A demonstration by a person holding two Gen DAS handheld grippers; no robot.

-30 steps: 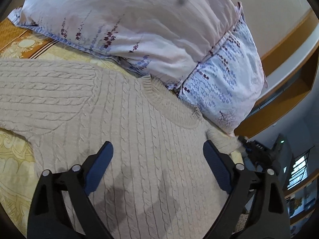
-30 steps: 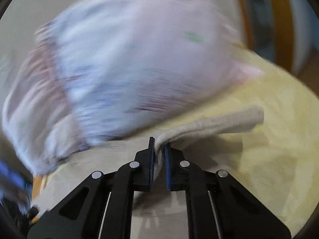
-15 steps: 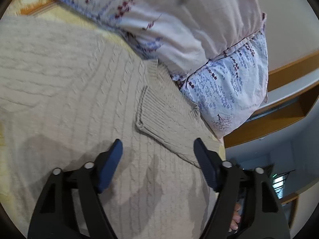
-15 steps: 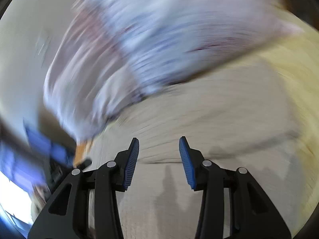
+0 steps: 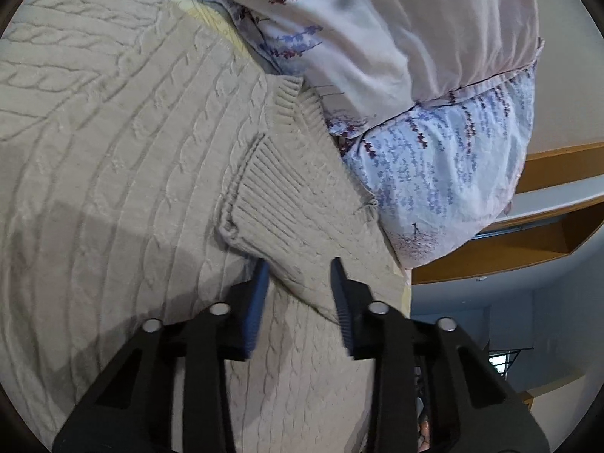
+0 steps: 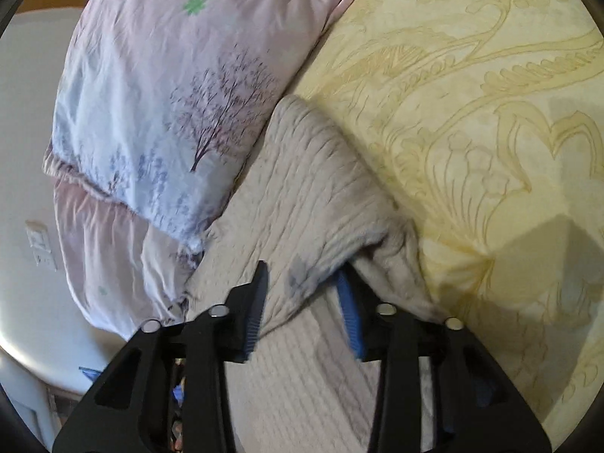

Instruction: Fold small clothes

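A beige cable-knit sweater [image 5: 132, 151] lies flat on the bed. One sleeve is folded across its body, ribbed cuff [image 5: 264, 192] up. My left gripper [image 5: 300, 268] straddles that sleeve just behind the cuff. Its jaws are closing, with knit between the pads and a gap still showing. In the right wrist view a raised fold at the sweater's [image 6: 302, 173] edge runs between the fingers of my right gripper [image 6: 302, 271]. Those jaws are also closing, and the fabric partly covers the right pad [image 6: 349, 309].
A floral pillow [image 5: 415, 37] presses against the sweater's collar side; the pillow [image 6: 170, 94] fills the upper left of the right wrist view. Yellow patterned bedspread [image 6: 472, 113] spreads to the right of the sweater. A wooden shelf [image 5: 547, 173] and white wall stand beyond the bed.
The right gripper let go of the sleeve, rolled and dropped onto the sweater's edge. The sleeve now lies folded over the body. The left gripper moved in low and narrowed around it.
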